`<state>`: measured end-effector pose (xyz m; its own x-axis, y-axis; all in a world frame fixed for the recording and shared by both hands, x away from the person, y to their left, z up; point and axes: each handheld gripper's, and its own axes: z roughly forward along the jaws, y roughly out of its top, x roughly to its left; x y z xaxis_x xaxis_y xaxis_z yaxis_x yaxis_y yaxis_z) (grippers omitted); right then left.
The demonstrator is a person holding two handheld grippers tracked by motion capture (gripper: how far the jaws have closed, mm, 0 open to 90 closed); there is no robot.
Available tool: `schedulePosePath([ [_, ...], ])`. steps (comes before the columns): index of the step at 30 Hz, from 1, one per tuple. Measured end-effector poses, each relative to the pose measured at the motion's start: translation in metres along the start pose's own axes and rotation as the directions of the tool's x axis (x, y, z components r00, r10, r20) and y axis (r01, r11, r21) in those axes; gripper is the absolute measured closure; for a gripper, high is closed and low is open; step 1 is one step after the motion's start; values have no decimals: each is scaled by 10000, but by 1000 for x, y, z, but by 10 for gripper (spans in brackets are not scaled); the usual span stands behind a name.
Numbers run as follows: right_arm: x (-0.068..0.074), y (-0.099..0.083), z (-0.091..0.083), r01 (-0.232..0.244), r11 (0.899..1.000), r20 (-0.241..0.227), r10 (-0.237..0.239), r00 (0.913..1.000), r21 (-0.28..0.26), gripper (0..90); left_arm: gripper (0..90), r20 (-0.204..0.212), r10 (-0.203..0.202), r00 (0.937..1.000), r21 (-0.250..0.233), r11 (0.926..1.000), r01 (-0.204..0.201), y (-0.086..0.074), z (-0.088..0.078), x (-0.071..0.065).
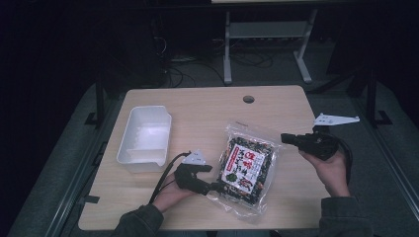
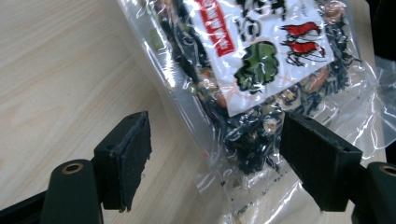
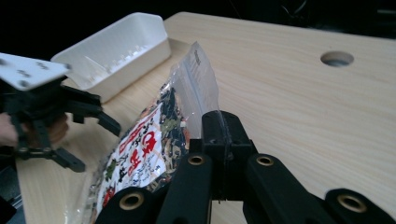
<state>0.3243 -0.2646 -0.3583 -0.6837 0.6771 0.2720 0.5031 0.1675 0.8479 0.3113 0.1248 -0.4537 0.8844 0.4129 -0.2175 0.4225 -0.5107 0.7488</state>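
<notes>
Showing a two-handed lift of a sealed snack bag (image 1: 247,168) from a wooden table (image 1: 207,113), ordered here from the person's edge outward. Nearest, the left gripper (image 2: 212,156) rests low at the bag's near-left corner with its jaws spread wide; the clear margin of the bag lies between the pads (image 2: 135,149), but neither pad presses on it, so this gripper holds nothing. The bag itself lies at mid-table, one side tilted up off the wood, its printed white label (image 2: 261,42) facing up over dark, loose dried contents. At that raised side, the right gripper (image 3: 219,135) is fully closed on the flat transparent film at the bag's edge, pinching film alone, not contents. Judged from its look, the bag is light, limp and crinkly, with glossy film that could slide from a weak pinch; the contents seem brittle and would shift toward the low end when it is tilted. The sealed border is the sound place to grip, since it is flat and empty, and a second hold on the opposite corner should keep the bag from sagging or swinging. Farther off, well apart at the left, stands an empty white plastic bin (image 1: 146,138); beyond it, a round cable hole (image 1: 248,99) marks the far edge.
</notes>
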Motion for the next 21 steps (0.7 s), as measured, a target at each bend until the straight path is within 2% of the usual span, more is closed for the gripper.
schedulePosePath([
  [5,12,8,-4,337,9990,-264,-344,9991,-281,895,238,529,-277,9982,39,9996,275,0,4,2],
  [10,24,15,-7,618,9969,-500,-643,9967,-489,895,258,759,-313,9966,208,9993,298,1,11,4],
  [13,30,18,-7,866,9948,-516,-893,9947,-532,895,320,1002,-190,9948,192,9997,171,2,11,2],
  [16,35,20,-7,990,9934,-532,-1022,9933,-583,895,361,1037,-100,9946,136,9999,87,3,9,1],
  [18,36,21,-7,1005,9931,-541,-1038,9931,-610,895,428,1073,-95,9942,77,9999,87,3,7,2],
  [19,37,21,-7,1006,9925,-593,-1048,9927,-699,895,462,1283,-46,9917,-14,10000,48,2,4,4],
  [21,38,21,-7,997,9927,-566,-1036,9930,-682,895,521,1382,43,9904,-56,10000,-36,1,2,4],
])
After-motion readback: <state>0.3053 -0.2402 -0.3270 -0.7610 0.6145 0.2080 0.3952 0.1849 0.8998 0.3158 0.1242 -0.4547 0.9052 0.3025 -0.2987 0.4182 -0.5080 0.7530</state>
